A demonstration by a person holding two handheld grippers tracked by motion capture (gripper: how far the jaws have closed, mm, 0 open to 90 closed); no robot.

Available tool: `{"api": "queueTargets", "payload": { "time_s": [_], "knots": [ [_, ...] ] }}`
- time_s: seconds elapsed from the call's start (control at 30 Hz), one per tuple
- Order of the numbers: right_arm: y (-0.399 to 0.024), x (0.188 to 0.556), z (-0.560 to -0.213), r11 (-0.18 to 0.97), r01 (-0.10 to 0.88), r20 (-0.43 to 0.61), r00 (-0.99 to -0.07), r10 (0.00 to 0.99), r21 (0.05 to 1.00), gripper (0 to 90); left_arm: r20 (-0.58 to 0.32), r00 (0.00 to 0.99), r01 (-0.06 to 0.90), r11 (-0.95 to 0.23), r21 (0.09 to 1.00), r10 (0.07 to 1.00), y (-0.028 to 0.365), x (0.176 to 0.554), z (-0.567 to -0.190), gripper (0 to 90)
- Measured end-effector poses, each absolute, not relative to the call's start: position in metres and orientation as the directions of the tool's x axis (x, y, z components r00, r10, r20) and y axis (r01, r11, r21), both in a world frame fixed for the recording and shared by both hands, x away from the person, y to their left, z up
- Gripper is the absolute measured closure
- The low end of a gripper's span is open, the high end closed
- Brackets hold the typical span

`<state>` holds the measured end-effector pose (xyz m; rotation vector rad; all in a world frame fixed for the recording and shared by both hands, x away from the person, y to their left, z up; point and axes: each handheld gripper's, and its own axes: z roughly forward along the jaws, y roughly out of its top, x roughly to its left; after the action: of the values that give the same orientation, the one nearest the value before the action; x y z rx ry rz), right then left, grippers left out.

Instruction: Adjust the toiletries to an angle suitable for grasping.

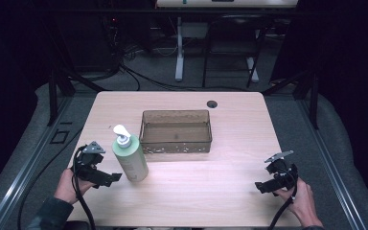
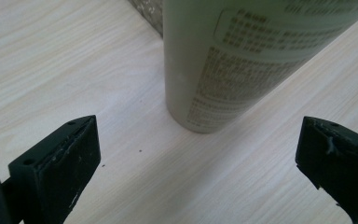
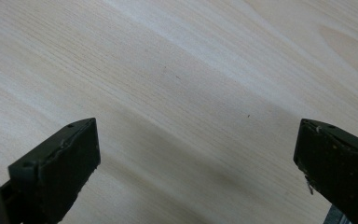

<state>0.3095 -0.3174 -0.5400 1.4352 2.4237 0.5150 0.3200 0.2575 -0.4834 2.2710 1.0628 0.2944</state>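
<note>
- pump bottle [image 1: 131, 160] upright on the table [image 1: 230, 191], front left, just ahead of the clear tray [image 1: 176, 130] — not touching it
- left gripper [image 1: 106, 178] aimed at bottle base, jaws wide apart, nothing pinched
- right gripper [image 1: 263, 187] well off at front right, jaws apart over bare wood

Light falls from above onto the table [image 1: 230, 158], bright and even, while everything around it sinks into near black toward nine and three o'clock. The high view is soft and a little grainy. The bottle [image 1: 130, 158] throws a faint shadow toward five o'clock. In the left gripper view its print [image 2: 233, 79] is blurred, and the near jaws are dark and soft in both gripper views.
</note>
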Motion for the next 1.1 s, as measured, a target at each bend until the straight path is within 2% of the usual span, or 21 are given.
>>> {"api": "queueTargets", "payload": {
  "time_s": [0.4,0.83,1.1],
  "knots": [
    [-0.318,0.309,-0.539,0.443,0.785,-0.050,-0.470,0.881,0.433,0.0,-0.036,0.682,0.588,-0.518,0.621,0.730,0.246,0.322,-0.471,0.0],
    [-0.316,0.309,-0.538,0.441,0.783,-0.036,-0.475,0.879,0.439,0.9,-0.020,0.695,0.541,-0.504,0.673,0.719,0.236,0.327,-0.455,0.3],
    [-0.316,0.309,-0.538,0.443,0.781,-0.035,-0.478,0.878,0.440,1.3,-0.026,0.713,0.507,-0.489,0.710,0.701,0.231,0.332,-0.451,11.2]
  ]
}}
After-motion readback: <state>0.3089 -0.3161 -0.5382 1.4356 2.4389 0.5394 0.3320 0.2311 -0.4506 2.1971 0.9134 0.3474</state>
